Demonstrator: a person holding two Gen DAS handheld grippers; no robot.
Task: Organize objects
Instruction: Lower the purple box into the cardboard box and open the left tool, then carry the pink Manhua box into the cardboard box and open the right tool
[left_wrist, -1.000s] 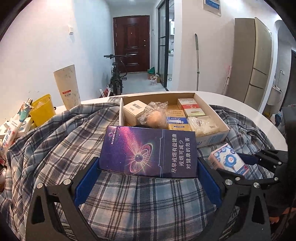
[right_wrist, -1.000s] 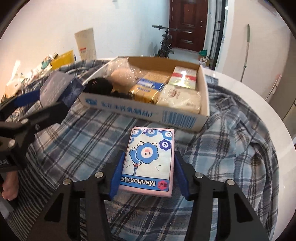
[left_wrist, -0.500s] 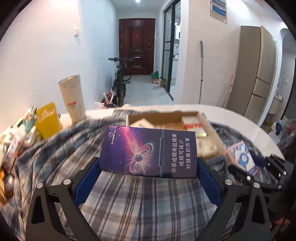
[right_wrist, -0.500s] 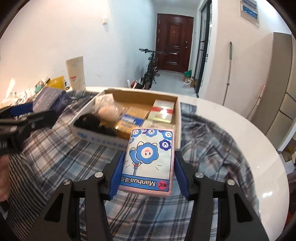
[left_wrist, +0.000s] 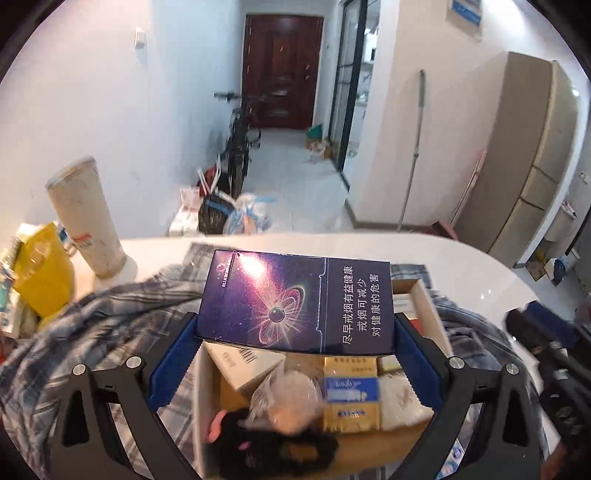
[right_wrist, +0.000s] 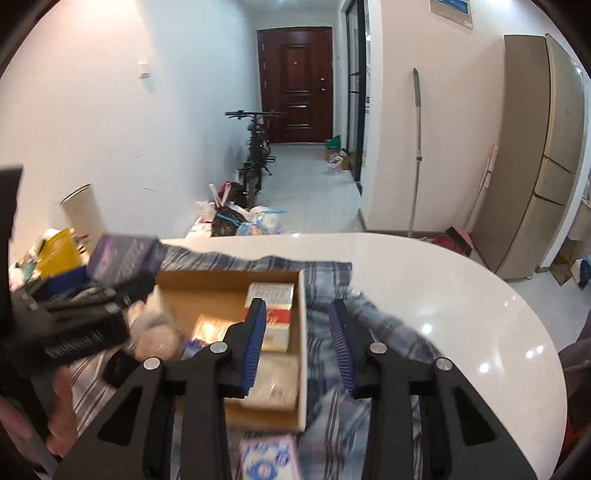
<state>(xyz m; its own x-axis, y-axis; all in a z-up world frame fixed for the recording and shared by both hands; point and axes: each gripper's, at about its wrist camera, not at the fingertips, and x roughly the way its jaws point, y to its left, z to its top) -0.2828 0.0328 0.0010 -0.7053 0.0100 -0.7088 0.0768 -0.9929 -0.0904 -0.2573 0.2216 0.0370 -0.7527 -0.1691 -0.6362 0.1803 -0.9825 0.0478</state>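
Above the open cardboard box (left_wrist: 424, 295) on the plaid-covered tabletop (right_wrist: 424, 280), a purple cigarette carton (left_wrist: 295, 299) is being held clamped between the blue fingers (left_wrist: 173, 350) of the left gripper (left_wrist: 295, 354). Beneath it, small cartons and a bagged round item are lying packed inside the box. Over the box's right wall, the right gripper (right_wrist: 297, 343) is being held with nothing between its fingers, which have just been closing and now stand narrow. Below it, blurred on the plaid cloth (right_wrist: 328, 280) just outside the box's near wall, the pink-and-blue tissue pack (right_wrist: 267, 458) is lying.
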